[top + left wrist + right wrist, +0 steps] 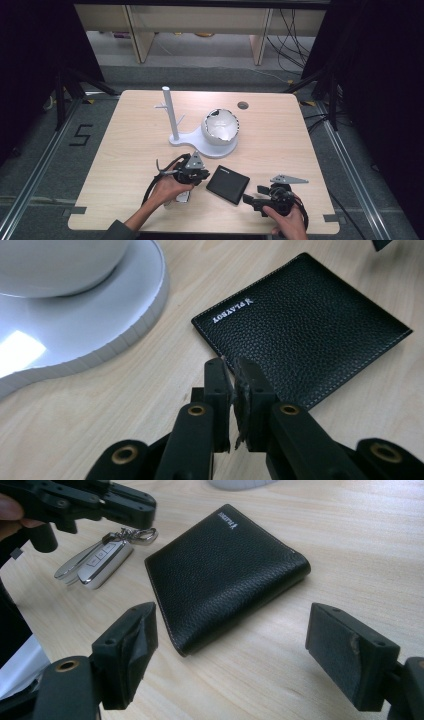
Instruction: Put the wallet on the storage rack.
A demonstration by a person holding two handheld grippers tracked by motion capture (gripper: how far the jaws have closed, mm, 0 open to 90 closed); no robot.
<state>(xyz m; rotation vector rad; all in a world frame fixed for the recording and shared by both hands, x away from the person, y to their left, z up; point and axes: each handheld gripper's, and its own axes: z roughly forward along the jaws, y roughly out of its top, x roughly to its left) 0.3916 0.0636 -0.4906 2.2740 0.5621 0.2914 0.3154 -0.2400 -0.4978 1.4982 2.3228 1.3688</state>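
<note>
Open tabletop (pixel 280 135) lay toward the right edge; the white stand (pixel 200 137) blocked the centre, with the wallet (pixel 228 184) and key fob (pixel 97 562) crowding the near edge.

"PLAYBOY" on wallet (pixel 310 325), "5" on floor (pixel 80 134)

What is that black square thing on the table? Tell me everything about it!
It is a black wallet, folded shut and lying flat on the pale wooden table. It looks like grainy leather with light stitching along the edges and small silver letters near one corner. It sits between the two tongs: the left tongs are shut with their tips right at its edge, and the right tongs stand open, not touching it. A silver car key lies beside it.
</note>
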